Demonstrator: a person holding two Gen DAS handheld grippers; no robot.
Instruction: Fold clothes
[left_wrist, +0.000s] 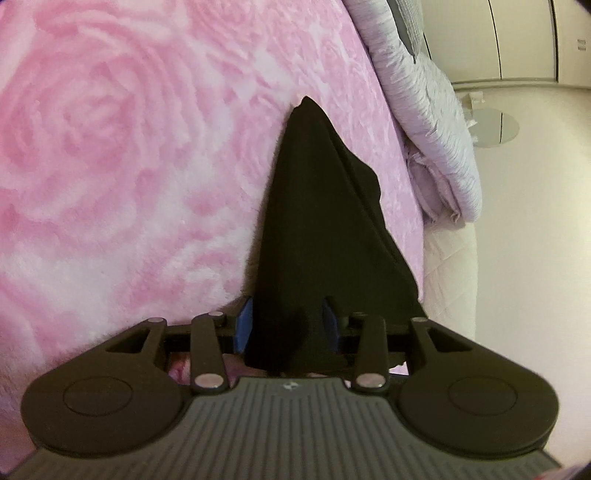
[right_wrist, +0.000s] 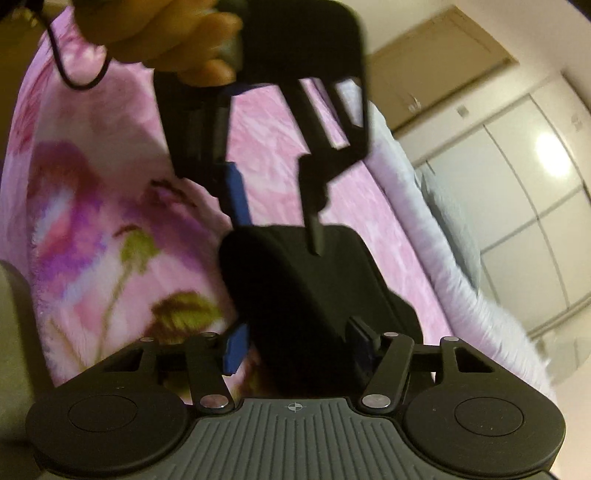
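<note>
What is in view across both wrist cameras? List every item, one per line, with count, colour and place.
Black garment: one, black, lying on the blanket and running between the jaws of both grippers.
Blanket: one, pink with a rose pattern, covering the bed.
Quilt: one, pale lilac, bunched along the bed's far edge.
Wardrobe doors: several panels, white, on the far wall.
Round mirror: one, silver, on the floor beyond the bed.
Left gripper: one, black with blue pads, garment between its jaws.
Right gripper: one, black with blue pads, garment between its jaws.
Hand: one, holding the left gripper, top of the right wrist view.
</note>
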